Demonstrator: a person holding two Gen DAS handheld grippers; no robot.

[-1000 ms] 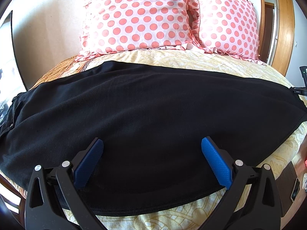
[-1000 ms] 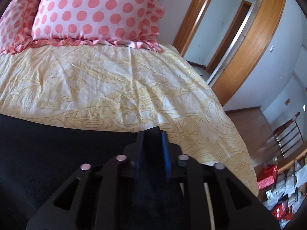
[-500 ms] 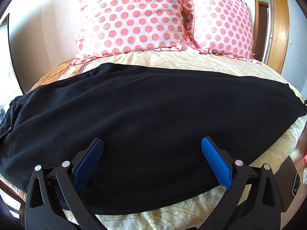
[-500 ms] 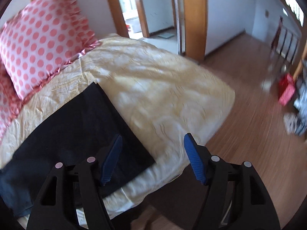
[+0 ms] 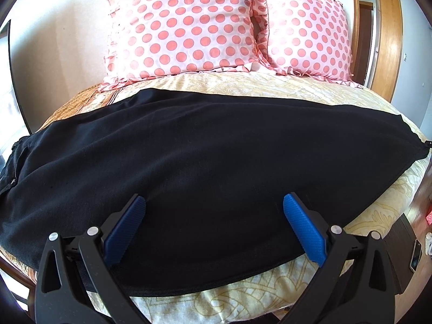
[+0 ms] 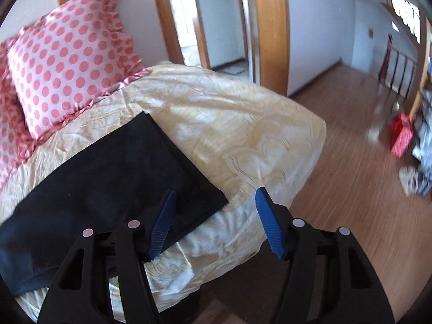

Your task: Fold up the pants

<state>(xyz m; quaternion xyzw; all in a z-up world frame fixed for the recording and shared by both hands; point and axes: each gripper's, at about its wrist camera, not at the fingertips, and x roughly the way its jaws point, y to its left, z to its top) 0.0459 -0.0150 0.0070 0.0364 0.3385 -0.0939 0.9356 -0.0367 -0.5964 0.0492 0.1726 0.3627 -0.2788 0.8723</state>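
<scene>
While the black pants are laid flat across the bed, below two dotted pillows, the left gripper is held spread above them; the right gripper, emptied while opening then narrowing slightly, is held spread over their hem at the bed's corner.

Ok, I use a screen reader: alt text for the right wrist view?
The right tool, open and empty, hangs over the hem end of black pants laid flat on a yellow bedspread. A polka-dot pillow lies behind; wooden floor on the right.
</scene>
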